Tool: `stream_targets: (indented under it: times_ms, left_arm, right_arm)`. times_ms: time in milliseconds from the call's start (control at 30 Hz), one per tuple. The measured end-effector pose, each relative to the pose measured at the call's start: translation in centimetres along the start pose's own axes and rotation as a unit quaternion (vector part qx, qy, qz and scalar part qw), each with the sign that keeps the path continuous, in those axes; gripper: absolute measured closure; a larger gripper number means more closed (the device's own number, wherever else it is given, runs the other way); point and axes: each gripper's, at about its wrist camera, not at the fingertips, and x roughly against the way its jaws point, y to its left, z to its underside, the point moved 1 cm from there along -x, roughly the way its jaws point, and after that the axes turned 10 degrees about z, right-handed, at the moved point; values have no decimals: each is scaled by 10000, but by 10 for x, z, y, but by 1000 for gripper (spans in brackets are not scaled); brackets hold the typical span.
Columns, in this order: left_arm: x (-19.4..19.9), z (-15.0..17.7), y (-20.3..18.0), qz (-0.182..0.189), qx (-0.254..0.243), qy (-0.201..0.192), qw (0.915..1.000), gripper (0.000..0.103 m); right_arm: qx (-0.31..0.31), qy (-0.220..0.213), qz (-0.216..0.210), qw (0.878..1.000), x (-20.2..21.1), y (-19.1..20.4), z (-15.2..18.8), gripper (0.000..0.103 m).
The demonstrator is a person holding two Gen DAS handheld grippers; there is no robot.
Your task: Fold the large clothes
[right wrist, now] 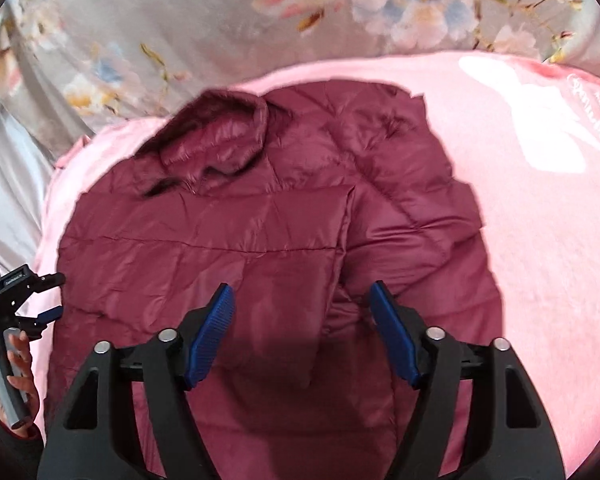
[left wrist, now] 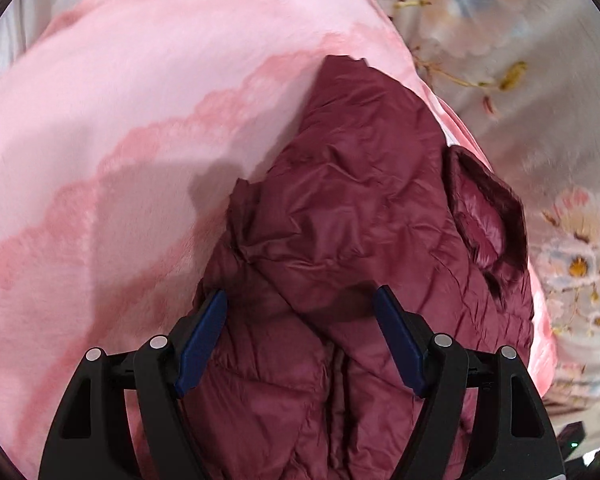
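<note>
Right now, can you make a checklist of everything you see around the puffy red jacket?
Surface: pink blanket over a flowery sheet.
Job's things: dark red jacket lying on the blanket, hood at the far end.
Clutter: nothing seen.
Tongs: left tongs open above the jacket; right tongs open above it, holding nothing.
Cables: nothing seen.
Surroundings: only bedding.

Jacket (right wrist: 276, 240) lies on blanket (right wrist: 540, 240), hood (right wrist: 216, 136) at far end. Blanket rests on sheet (right wrist: 160, 32). Left gripper (right wrist: 50, 296) beside jacket's left edge.
</note>
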Motion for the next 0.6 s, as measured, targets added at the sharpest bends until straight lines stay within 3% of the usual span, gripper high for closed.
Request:
stream_targets:
  times_ms: [67, 100, 133, 167, 233, 333, 500, 600]
  left_arm:
    - [-2, -2, 0, -17, 19, -50, 10000, 31]
    - [-2, -3, 0, -19, 20, -77, 10000, 33]
    - [-1, -5, -2, -40, -5, -109, 9999, 46]
    - [-1, -7, -5, -39, -77, -115, 9999, 76]
    - [-1, -8, -10, -102, -289, -64, 9995, 103]
    - [10, -1, -12, -131, -509, -160, 9985, 103]
    - [9, 19, -4, -410, -861, -29, 9954, 103]
    - [-1, 24, -6, -673, -1097, -76, 9917, 102]
  right_arm:
    - [113, 169, 16, 9998, -8, 4, -3, 75]
    - [108, 186, -175, 9996, -5, 6, -7, 99]
    - [61, 109, -308, 9994, 3, 5, -10, 100]
    - [43, -78, -405, 9991, 17, 5, -15, 101]
    - [101, -547, -484, 9973, 49, 4, -22, 102]
    - [244, -841, -459, 9951, 73, -2, -20, 102]
    - [507, 60, 36, 9987, 8, -13, 7, 102]
    - [514, 191, 44, 9985, -12, -15, 15, 101]
